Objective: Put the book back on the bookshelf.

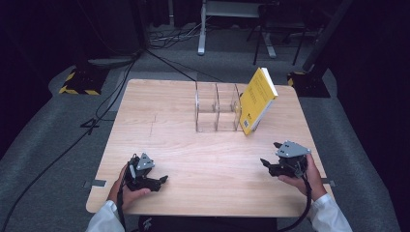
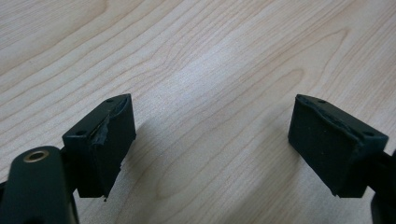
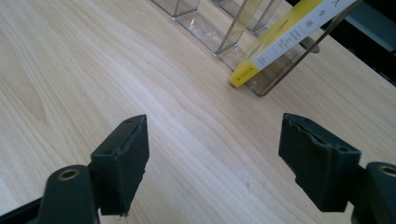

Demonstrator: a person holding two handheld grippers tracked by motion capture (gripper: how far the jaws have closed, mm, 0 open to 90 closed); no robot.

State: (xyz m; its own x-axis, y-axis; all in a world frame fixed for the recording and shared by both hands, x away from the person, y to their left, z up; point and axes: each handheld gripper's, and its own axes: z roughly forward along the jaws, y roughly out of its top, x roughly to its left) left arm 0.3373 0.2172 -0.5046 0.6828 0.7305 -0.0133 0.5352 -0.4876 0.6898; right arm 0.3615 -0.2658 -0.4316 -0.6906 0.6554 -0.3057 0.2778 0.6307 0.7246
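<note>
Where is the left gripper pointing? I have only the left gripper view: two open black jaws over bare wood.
Observer: The high view shows the left gripper low at the table's near left edge, aimed right.
Operator: Anything else on the table?
Observer: A clear divider rack near the far edge, with a yellow book tilted at its right end.
Operator: And the other gripper?
Observer: The right gripper is at the near right, jaws open with nothing between them, pointing toward the book.

A lab or recording studio — dark surroundings, grey carpet. Cables (image 1: 159, 41) trail past hazard-striped stand bases (image 1: 80, 83) — a lone wooden table (image 1: 159, 121).
</note>
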